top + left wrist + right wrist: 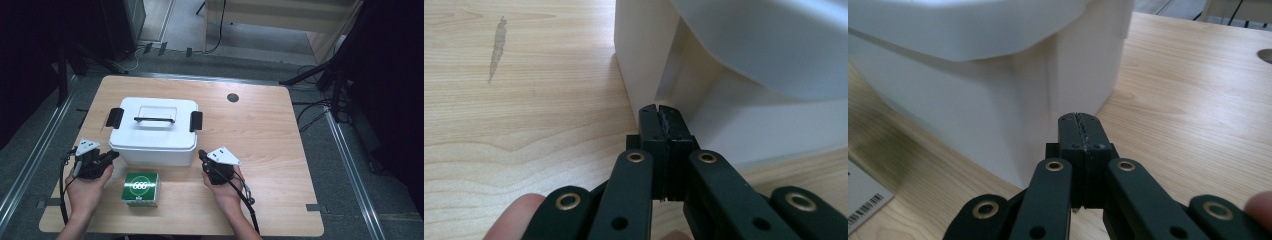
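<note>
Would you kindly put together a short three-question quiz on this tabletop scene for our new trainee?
1. True or false: the white plastic storage box has its lid on.
2. Which lies nearer the person: (a) the white box, (b) the small green carton?
3. How do the jaws of the left gripper and the right gripper stand?

Key:
1. True; the lid with its black handle sits on the box, a black side latch at each end.
2. b; the carton lies in front of the box on the wooden table.
3. Both are shut, holding nothing, each beside a near corner of the box.
</note>
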{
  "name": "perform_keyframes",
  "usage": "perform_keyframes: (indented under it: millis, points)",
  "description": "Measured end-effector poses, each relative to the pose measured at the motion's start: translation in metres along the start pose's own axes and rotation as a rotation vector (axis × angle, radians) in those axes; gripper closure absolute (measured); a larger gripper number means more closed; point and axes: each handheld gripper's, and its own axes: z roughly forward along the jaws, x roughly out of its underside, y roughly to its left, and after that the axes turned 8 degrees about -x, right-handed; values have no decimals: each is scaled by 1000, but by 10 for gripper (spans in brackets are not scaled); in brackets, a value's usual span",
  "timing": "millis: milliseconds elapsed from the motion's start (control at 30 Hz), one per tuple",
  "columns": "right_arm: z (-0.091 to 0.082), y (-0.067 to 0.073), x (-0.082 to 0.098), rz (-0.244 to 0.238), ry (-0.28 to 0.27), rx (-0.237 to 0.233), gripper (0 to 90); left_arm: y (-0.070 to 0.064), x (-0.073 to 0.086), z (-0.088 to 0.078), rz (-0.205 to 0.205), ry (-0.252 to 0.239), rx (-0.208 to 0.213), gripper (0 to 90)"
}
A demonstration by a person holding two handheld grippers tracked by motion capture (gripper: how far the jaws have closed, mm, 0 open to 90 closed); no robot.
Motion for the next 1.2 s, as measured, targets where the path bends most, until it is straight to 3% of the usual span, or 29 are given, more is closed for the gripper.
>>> perform_keyframes:
  millis: [133,267,300,400,467,700,933,1200]
  points:
    - [3,9,2,24,5,-8,900,7,3,-7,-17,12,4,900]
    - [0,21,10,8,16,-32,900,9,13,-19,-6,24,5,900]
    - [-2,31,15,2,24,-55,900,6,23,-28,8,35,9,900]
    - [-4,41,19,-11,31,-67,900,3,33,-35,9,44,20,900]
    - [-5,56,24,-4,36,-106,900,-6,47,-43,14,55,43,900]
    - [0,96,30,-43,56,-192,900,-29,60,-54,57,81,96,900]
    - [4,108,33,-51,66,-217,900,-44,63,-54,80,81,110,900]
    - [-6,101,35,-44,75,-198,900,-60,64,-49,98,83,116,900]
